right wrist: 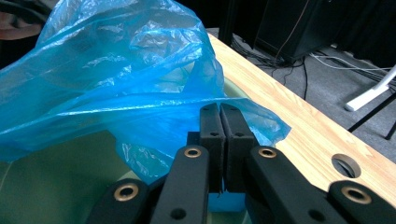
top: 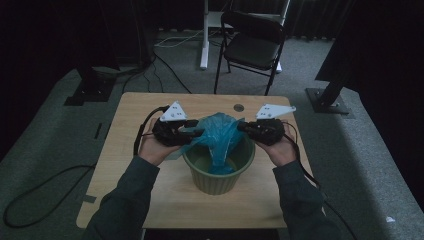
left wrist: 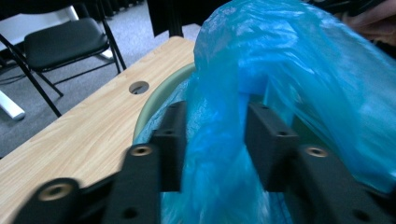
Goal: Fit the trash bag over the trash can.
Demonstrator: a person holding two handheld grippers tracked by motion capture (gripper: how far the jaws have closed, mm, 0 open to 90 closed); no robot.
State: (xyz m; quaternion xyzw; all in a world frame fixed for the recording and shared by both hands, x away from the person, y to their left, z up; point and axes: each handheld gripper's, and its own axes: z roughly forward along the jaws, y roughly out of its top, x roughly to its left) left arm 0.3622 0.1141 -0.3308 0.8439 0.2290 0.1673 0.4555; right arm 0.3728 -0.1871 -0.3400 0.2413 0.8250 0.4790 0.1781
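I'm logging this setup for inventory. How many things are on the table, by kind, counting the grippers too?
Green bin: 1
Blue plastic bag: 1
Grippers, the left gripper and the right gripper: 2
Total: 4

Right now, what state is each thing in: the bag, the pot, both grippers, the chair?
Blue plastic bag: partly inside the pot, top bunched above the rim, not yet spread over it.
Green pot: upright on the table, open.
Left gripper: jaws apart, bag film between them.
Right gripper: shut on the bag's edge.
Folding chair: unfolded, standing beyond the table.
Table: wooden top with a round hole.
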